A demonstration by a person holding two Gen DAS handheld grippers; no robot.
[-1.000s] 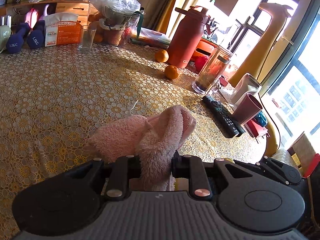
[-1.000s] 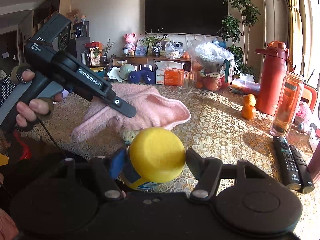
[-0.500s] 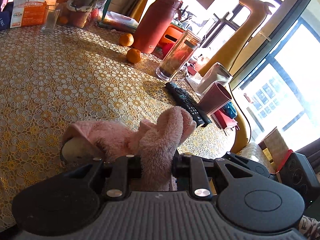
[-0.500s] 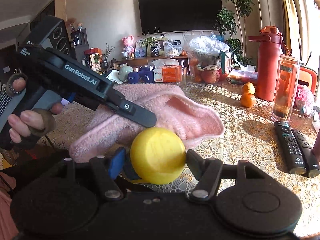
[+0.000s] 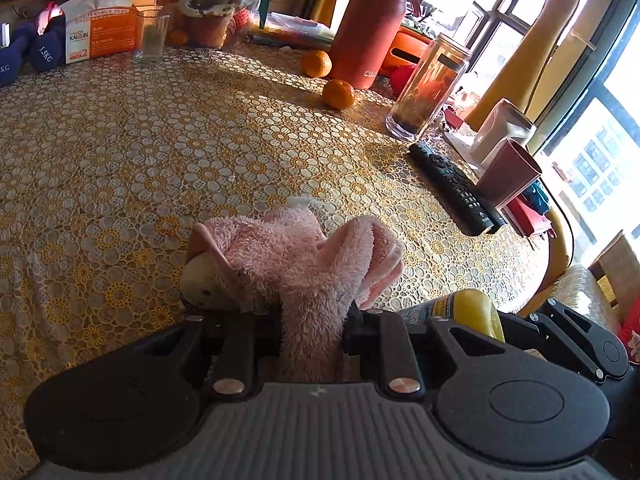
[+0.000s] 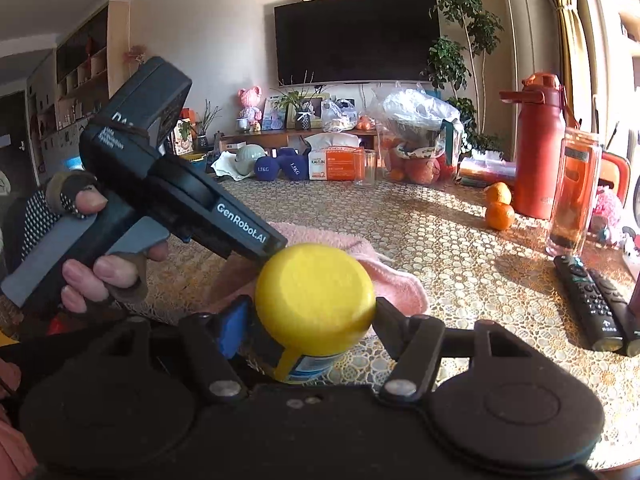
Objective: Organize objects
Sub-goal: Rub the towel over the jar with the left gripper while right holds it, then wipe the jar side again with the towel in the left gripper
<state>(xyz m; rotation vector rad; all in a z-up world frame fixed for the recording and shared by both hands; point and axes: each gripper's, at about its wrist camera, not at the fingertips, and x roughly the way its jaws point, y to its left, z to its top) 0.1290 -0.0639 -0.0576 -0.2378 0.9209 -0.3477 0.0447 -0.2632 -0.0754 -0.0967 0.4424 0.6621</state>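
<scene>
Clamping pink towel [image 5: 304, 264] in left gripper [image 5: 314, 332] jaws above bench [image 5: 160, 152], right gripper [image 6: 308, 320] jaws gripping yellow-capped bottle [image 6: 316, 288]

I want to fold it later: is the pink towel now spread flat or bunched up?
Bunched up. The pink towel lies crumpled on the table, one fold pinched in the left claw.
</scene>
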